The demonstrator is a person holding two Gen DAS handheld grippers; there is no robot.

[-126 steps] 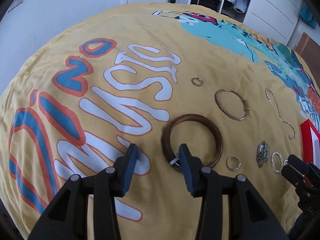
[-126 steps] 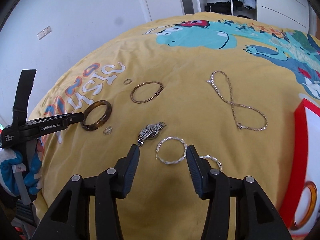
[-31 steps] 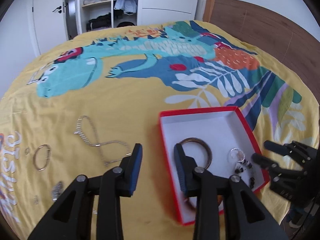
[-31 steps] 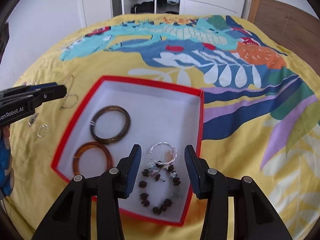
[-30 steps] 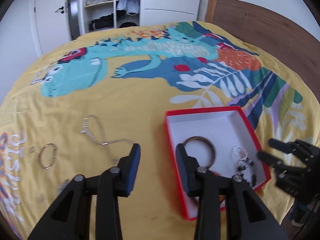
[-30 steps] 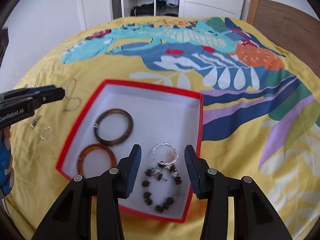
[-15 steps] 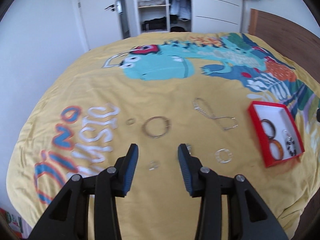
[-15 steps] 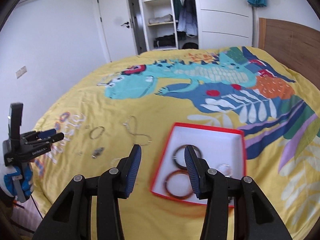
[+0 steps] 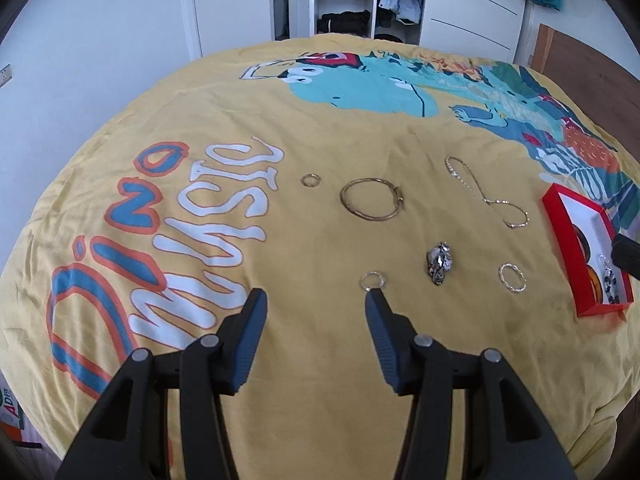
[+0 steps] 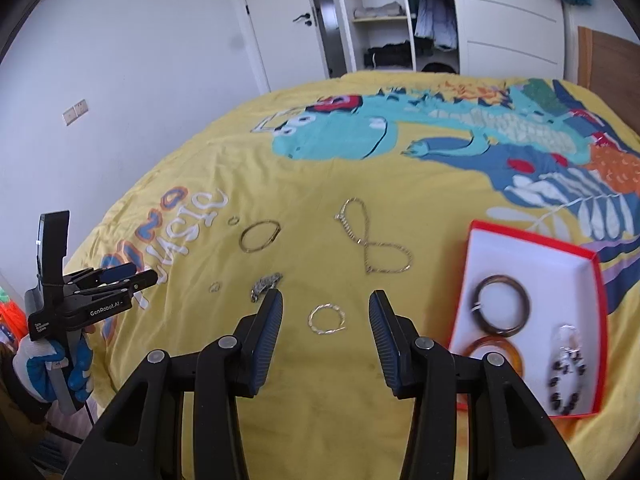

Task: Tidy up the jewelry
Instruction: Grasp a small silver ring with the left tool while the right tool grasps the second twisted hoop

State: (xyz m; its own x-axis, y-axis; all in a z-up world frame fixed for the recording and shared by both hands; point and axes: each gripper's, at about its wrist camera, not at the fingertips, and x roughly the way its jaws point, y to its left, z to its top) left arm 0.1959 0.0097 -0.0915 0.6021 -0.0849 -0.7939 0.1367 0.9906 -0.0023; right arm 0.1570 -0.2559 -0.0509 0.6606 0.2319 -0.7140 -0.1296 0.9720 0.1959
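Observation:
Loose jewelry lies on the yellow bedspread: a small silver ring (image 9: 373,280), a silver charm cluster (image 9: 439,267), a twisted silver bangle (image 10: 327,319), a thin gold bangle (image 9: 371,205), a tiny gold ring (image 9: 310,180) and a chain necklace (image 9: 486,198). The red box (image 10: 520,256) on the right holds a dark brown bangle (image 10: 502,305), an amber bangle (image 10: 494,356) and a beaded bracelet (image 10: 566,380). My left gripper (image 9: 316,300) hovers just short of the small ring, jaws opening, nothing between them. My right gripper (image 10: 326,304) hangs open above the twisted bangle.
A gloved hand (image 10: 48,368) carries the left gripper (image 10: 148,278) at the bed's left edge. Beyond the bed stand a white wall, a door and an open wardrobe (image 10: 380,20). A wooden headboard (image 9: 592,68) borders the right side.
Both grippers have swung left from the red box to over the loose pieces. The left jaws stand wider. The dark brown bangle, earlier on the bedspread, now lies in the box.

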